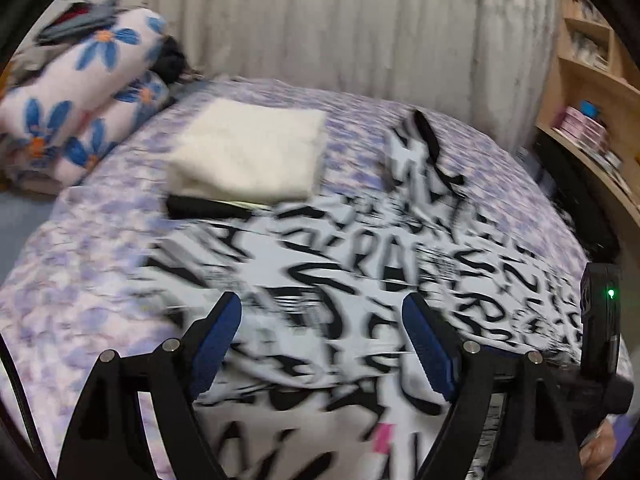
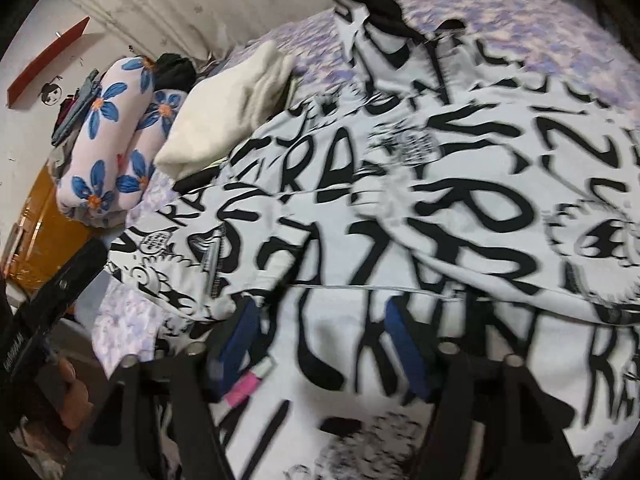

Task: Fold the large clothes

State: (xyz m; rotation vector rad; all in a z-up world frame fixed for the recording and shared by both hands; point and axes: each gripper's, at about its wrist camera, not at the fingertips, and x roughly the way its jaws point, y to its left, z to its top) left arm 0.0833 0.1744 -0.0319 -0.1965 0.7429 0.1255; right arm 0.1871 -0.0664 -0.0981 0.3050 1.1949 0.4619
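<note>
Left wrist view first. The big white garment covered in black graffiti lettering [image 1: 360, 280] is spread across the bed with the lilac floral sheet [image 1: 80, 288], and it lies right up against the folded cream knit [image 1: 248, 152] further back. That's my main worry here: a grab in the wrong spot could drag the cream piece along or undo its fold. The frame is blurry too, so picking a clean edge is guesswork. The left gripper [image 1: 322, 336] has its blue-padded jaws spread wide, hovering above the printed fabric with nothing pinched between them. I can't tell if the tips brush the cloth.

Right wrist view. Same garment [image 2: 400, 208], looking bunched, with overlapping layers and a seam running across. The risk is catching two layers instead of one, which would give a lumpy fold. There's a small pink tag [image 2: 242, 390] near the left finger, easy to snag. The right gripper [image 2: 320, 336] is also well open, jaws low over the fabric and holding nothing as far as I can see. The blue-flowered rolled bedding [image 2: 116, 136] sits well off to the side.
</note>
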